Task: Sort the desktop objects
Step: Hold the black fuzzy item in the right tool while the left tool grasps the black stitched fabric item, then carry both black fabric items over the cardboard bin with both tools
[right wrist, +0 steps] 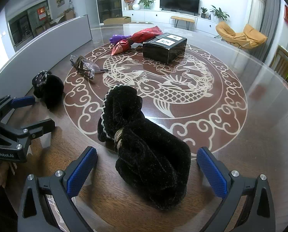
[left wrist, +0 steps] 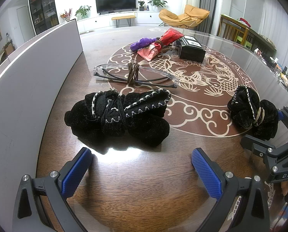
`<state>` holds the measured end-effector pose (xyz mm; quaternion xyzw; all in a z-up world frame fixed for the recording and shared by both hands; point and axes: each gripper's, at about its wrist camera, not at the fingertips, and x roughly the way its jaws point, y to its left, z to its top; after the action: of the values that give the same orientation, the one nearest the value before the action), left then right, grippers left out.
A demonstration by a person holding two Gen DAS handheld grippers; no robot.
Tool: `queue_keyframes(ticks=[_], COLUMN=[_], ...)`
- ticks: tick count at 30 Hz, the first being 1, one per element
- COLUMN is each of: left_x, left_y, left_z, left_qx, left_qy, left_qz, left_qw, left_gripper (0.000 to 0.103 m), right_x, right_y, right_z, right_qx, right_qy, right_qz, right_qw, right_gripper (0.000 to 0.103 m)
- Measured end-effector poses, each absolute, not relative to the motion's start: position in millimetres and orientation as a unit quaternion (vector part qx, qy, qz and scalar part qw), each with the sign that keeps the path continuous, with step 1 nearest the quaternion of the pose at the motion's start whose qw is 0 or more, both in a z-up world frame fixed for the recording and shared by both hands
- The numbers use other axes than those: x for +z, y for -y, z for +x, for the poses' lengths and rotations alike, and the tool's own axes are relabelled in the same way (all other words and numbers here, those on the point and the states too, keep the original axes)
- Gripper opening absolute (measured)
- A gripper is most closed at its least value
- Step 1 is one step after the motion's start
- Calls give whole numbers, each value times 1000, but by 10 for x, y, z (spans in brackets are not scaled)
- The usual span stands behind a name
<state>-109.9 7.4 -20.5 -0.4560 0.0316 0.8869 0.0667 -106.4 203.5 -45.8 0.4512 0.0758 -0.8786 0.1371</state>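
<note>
A round wooden tabletop point(right wrist: 259, 116) under a sheet of glass, inlaid with a pale fish and cloud pattern, carries a scatter of small things. A grey panel point(left wrist: 28, 89) stands along its left edge.

The right tongs point(right wrist: 146, 166) are spread wide, their blue pads point(right wrist: 211, 172) standing on either side of a black velvet pouch point(right wrist: 149, 154) without pressing on it. This pouch, tied at the neck with a pale cord and edged in white stitching, lies on the tabletop near the near edge, over the rim of the inlaid circle.

The left tongs point(left wrist: 142, 168) are likewise apart, with nothing between them. Just beyond their tips lies a second black velvet bundle point(left wrist: 117, 116), bound round the middle with black elastic and trimmed in white stitching, close to the grey panel on the left side of the tabletop.

Past that bundle, toward the middle, rests a pair of clear-framed glasses point(left wrist: 136, 73), folded and tied with a brown band. Nearer the far edge sit a purple plastic object point(left wrist: 142, 43), a red foil packet point(left wrist: 169, 36) tied together with a pink packet point(left wrist: 149, 52), and, to their right, a glossy black box point(left wrist: 190, 50) with white labels on its top.

Behind the tabletop a living room shows: a dark television point(left wrist: 115, 1) on a white cabinet, potted plants, and an orange lounge chair point(left wrist: 184, 15).
</note>
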Motion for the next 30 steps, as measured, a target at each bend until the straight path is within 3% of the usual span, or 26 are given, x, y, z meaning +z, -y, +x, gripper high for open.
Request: queue_keyframes(ticks=[9,13,17,22,23,25,27,30], left_x=[-189,58,222,-71,-102,-60,-51,-49], left_y=[12,-28,-210,-276,-242,-88,29,58], left_z=[-873,-775,-1061,-1651,-1699,-1765,-1754,-1596], left_qx=[873,896,898,866,864,864,867,871], left_qy=[-55,-111,-191,-237,-220,-136,-86,-75], left_qz=[-474,-420,-389,-435,-445,-468,-473,-470], left_qw=[97,85,73,73,85,130,129,119], left_gripper=[103,103,103,103,100,68,61,59], right_x=[-459,-460,-461,-462,-462,-461,-454,-459], right_y=[-2035,-2034,-2032,-2033,-2032,-2029,-2030,-2026], right_z=[-1063,-1065,-1070,-1067,-1071,-1070,-1074,-1072], right_qx=[-879,-879,-879,-879,-879,-879,-879,-879], right_qy=[-76,-76,-76,-76,-76,-76,-76,-75], right_qz=[451,451,451,451,451,451,451,452], right_qw=[137,137,137,137,137,137,137,136], right_gripper=[103,103,103,103,103,103,103,103])
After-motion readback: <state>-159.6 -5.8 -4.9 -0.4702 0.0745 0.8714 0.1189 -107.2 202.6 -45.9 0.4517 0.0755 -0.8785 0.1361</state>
